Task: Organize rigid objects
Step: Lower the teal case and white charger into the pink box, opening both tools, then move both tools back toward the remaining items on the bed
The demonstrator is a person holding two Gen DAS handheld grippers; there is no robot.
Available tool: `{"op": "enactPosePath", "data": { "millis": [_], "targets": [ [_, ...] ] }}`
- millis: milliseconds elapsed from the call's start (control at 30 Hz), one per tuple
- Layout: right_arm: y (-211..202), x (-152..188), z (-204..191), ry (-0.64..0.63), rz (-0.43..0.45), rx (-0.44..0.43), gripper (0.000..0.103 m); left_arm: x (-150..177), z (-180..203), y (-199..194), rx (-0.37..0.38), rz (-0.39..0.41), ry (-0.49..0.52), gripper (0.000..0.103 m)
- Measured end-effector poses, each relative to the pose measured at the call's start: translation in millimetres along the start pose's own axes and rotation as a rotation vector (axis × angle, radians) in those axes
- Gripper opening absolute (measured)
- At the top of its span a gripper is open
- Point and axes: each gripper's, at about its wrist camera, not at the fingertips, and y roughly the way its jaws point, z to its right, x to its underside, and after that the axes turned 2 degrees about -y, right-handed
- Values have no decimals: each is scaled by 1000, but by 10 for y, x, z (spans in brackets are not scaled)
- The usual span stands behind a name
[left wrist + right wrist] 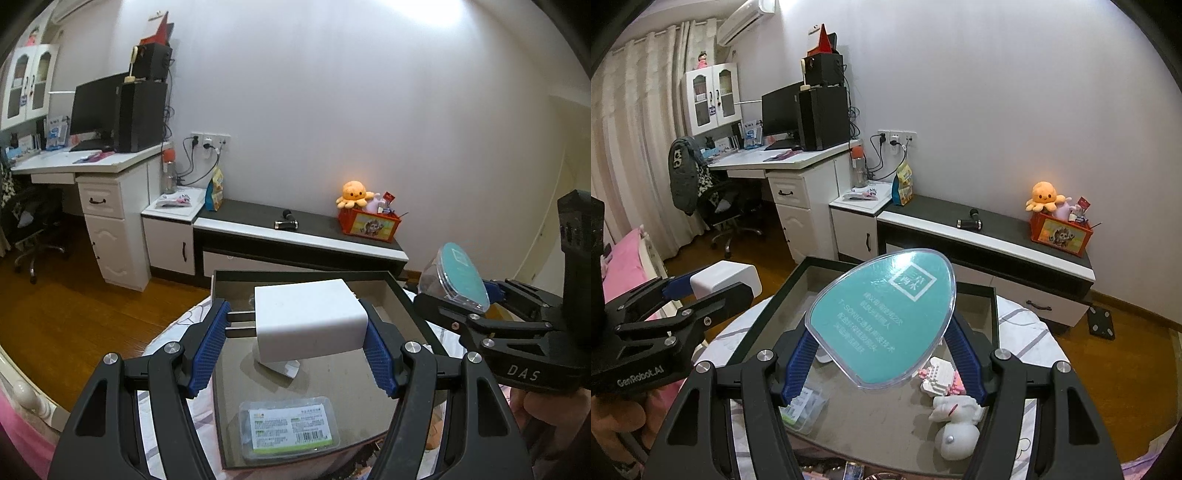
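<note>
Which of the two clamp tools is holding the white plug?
The left gripper: its blue pads squeeze the white charger, prongs sideways. The right gripper instead carries a clear egg-shaped case with a teal label.

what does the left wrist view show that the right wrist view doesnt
Only the left wrist view shows the white charger's metal prongs and the label of the clear packet in the tray. Only the right wrist view shows the white toy figure and the small block model. Both show the charger held in the left gripper and the teal egg-shaped case in the right gripper.
</note>
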Motion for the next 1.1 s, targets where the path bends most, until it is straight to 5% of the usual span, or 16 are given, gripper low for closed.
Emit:
{"op": "enactPosePath", "data": {
  "millis": [500,600,700,1100],
  "targets": [
    [259,40,138,28,-35,-6,69,1,110,340,-6,-65,26,73],
    [290,55,143,27,-37,18,84,12,104,317,-34,-59,22,95],
    [306,85,175,50,-47,25,102,1,80,223,-49,-24,22,100],
    [79,203,256,114,-42,30,103,67,-44,-155,-82,21,-11,102]
  ]
}}
